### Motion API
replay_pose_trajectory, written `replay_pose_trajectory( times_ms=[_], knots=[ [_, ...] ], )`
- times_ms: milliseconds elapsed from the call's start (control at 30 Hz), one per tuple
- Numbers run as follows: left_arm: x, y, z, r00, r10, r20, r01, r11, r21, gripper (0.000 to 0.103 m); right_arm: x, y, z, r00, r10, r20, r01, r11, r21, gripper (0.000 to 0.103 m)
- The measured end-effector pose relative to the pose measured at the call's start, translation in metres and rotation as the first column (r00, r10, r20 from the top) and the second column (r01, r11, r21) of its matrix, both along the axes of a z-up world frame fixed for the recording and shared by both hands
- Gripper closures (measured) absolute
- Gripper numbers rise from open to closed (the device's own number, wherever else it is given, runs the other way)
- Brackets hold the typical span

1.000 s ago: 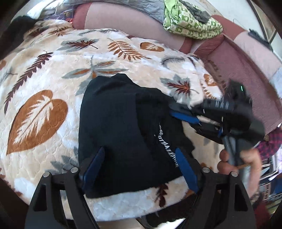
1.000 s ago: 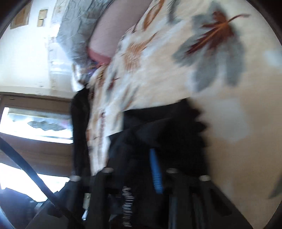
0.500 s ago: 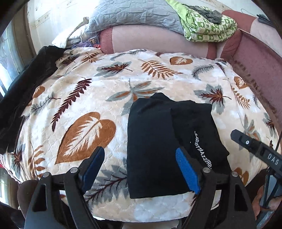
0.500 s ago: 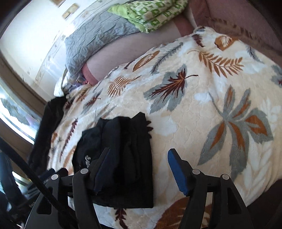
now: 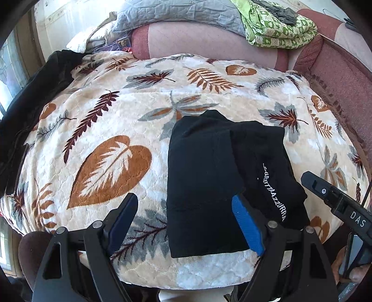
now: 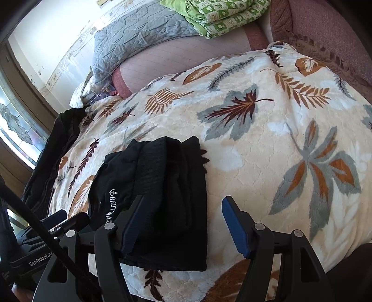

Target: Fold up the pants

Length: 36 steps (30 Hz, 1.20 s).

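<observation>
While spread wide and holding nothing, left claw [image 5: 186, 223] hovers above near edge of bed, right blue pad over near right part of pants [image 5: 209, 185], left pad over bare blanket [image 5: 104, 116]. Right claw [image 6: 183, 223] likewise spread and empty, left pad over right side of bundle, right pad over blanket only.

Pants [image 6: 162, 185] lie as compact black bundle on leaf-print blanket [image 6: 279, 139], near front edge of bed, right of centre in left wrist view. Appears folded; white lettering faces up on right-hand layer, ribbed waistband visible in right wrist view. Upper layers sit uneven, far corner peaked, right flap bulging over lower panel.

Risks from this state, as judgement:

- Snagging on descent. Open pad dropping onto bulged flap likely to drag top layer and undo fold.
- Pinching plush blanket along with cloth. Deep pile under bundle, so low approach may lift both.
- Sliding off bed. Bundle close to near edge; any pull toward operator may tip it over.
- Claw collision. Both tools close together at near right; simultaneous closing on same flap may clash.
- Single-layer grasp. Closing on loose upper layer alone likely to unroll bundle when lifted.

Green quilt [image 5: 279, 27] and grey pillow [image 5: 181, 14] well apart at far side; no interference expected.
</observation>
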<state>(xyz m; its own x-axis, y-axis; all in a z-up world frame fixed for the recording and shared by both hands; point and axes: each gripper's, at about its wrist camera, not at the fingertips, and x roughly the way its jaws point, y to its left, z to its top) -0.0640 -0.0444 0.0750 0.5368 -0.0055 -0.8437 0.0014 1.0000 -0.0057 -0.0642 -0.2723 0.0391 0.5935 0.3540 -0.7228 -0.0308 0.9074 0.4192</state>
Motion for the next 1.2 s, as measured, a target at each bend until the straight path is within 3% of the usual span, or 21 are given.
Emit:
replay_pose_trajectory(
  times_ms=[267,367,467,567,700,833,967,1067,1200],
  knots=[
    [0.002,0.005,-0.005,1.000,-0.004,-0.025,0.003,0.999,-0.044,0.021,0.001,-0.005,-0.006,1.000,-0.005,-0.013,0.005,1.000,0.013,0.030],
    [0.006,0.018,0.001,1.000,-0.002,-0.007,0.001,0.993,-0.115,0.021,0.003,-0.008,-0.008,1.000,-0.009,-0.016,0.009,1.000,0.016,0.030],
    [0.016,0.050,0.005,0.999,0.049,-0.003,-0.049,0.969,-0.242,0.021,0.006,-0.018,-0.009,0.999,-0.018,-0.027,0.019,0.999,0.050,0.028],
    [0.030,0.078,-0.006,0.995,0.073,-0.063,-0.091,0.933,-0.348,0.021,0.015,-0.034,-0.016,0.998,-0.030,-0.061,0.038,0.991,0.127,0.023],
    [0.039,0.086,-0.025,0.991,0.060,-0.119,-0.101,0.922,-0.375,0.021,0.027,-0.047,-0.032,0.992,-0.015,-0.128,0.046,0.968,0.246,0.023],
    [0.053,0.079,-0.043,0.986,-0.013,-0.165,-0.061,0.897,-0.438,0.021,0.038,-0.048,-0.046,0.985,0.015,-0.171,0.046,0.939,0.342,0.020],
    [0.072,0.075,-0.054,0.985,-0.057,-0.163,-0.032,0.865,-0.500,0.017,0.054,-0.044,-0.048,0.984,0.049,-0.174,0.022,0.922,0.387,0.015],
    [0.084,0.074,-0.056,0.982,-0.099,-0.160,-0.008,0.826,-0.564,0.015,0.066,-0.039,-0.056,0.977,0.104,-0.187,-0.004,0.881,0.472,0.013],
    [0.094,0.064,-0.060,0.976,-0.161,-0.145,0.047,0.810,-0.585,0.000,0.081,-0.026,-0.061,0.968,0.190,-0.165,-0.067,0.826,0.559,0.006]
  ],
)
